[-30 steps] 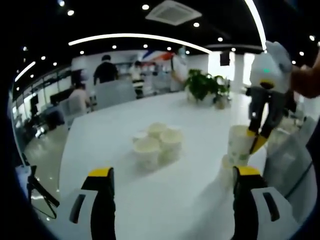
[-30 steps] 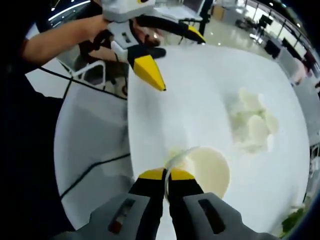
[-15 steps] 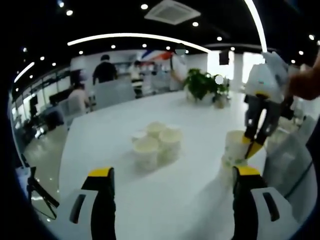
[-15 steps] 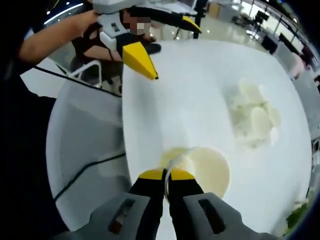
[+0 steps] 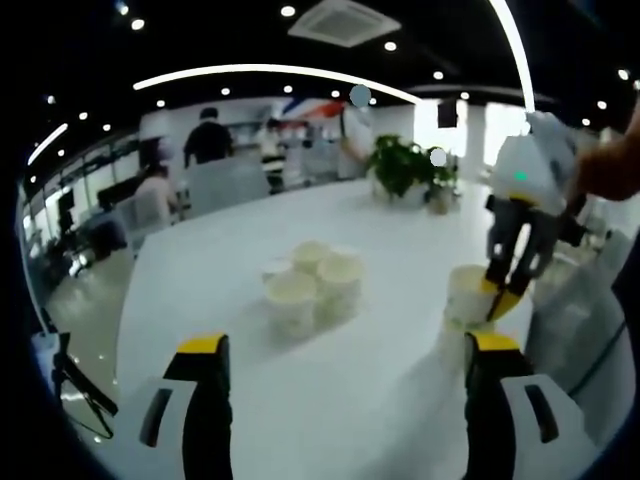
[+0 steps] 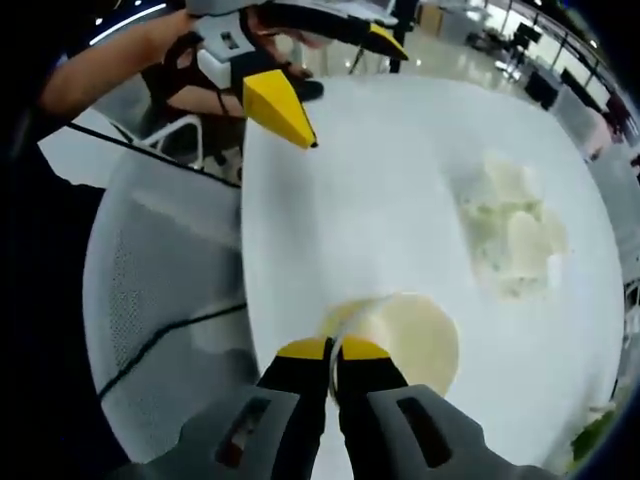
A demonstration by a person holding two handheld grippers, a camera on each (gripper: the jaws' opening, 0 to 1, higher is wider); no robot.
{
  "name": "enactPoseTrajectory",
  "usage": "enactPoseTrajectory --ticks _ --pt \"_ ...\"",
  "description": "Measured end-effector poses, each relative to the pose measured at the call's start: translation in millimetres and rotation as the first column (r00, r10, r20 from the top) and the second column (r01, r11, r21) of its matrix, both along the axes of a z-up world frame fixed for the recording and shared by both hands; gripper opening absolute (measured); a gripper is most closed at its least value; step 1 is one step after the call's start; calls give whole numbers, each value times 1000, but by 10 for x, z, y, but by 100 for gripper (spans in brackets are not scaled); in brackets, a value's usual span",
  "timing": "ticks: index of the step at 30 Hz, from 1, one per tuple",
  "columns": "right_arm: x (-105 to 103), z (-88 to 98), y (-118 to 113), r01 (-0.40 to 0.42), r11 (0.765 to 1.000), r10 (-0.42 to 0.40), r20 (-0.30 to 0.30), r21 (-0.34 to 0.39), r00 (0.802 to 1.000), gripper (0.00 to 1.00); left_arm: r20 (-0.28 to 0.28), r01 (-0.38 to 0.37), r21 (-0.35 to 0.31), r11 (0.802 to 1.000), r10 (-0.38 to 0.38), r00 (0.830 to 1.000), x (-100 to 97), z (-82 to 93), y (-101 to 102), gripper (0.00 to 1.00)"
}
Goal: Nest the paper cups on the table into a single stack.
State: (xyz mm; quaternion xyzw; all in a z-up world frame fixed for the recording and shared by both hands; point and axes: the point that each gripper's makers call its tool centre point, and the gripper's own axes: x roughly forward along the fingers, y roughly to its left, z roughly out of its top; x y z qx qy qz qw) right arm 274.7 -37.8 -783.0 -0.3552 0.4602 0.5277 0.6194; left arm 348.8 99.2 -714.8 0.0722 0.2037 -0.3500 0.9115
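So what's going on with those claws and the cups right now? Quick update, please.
Right gripper pinching held cup by its rim, over lower cup. Left gripper open, idle. Cup cluster waiting mid-table. Nothing blocking.

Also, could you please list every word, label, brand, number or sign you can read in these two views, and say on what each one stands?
None can be read.
The white paper cup pinched at its rim by the right gripper: faint pattern, blurred, no letters visible.
The grouped white paper cups on the white table: plain.
The red-and-blue mark on the far wall: too blurred to read.
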Motion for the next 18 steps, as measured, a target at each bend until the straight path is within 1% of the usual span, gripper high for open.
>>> enactPoseTrajectory --ticks 6,8,11,16,18 --pt "3 -114 -1 7 1000 -7 -9 -2 1000 0 -6 0 3 1000 0 1000 -7 -27 7 94" --pt "17 -158 -14 8 1000 -8 3 -11 1000 0 -6 1 4 1000 -1 1000 -9 -35 8 94" --pt "29 -177 -17 26 1000 -26 0 -6 1000 0 -7 -1 4 1000 1 1000 -11 -43 11 94" --pt "37 -169 -13 28 1000 -28 10 -2 1000 0 -8 2 9 1000 -2 1000 -17 -51 10 94" --pt "53 -164 -20 26 1000 -26 20 -2 999 2 -9 1 10 1000 -1 1000 -14 -51 13 94"
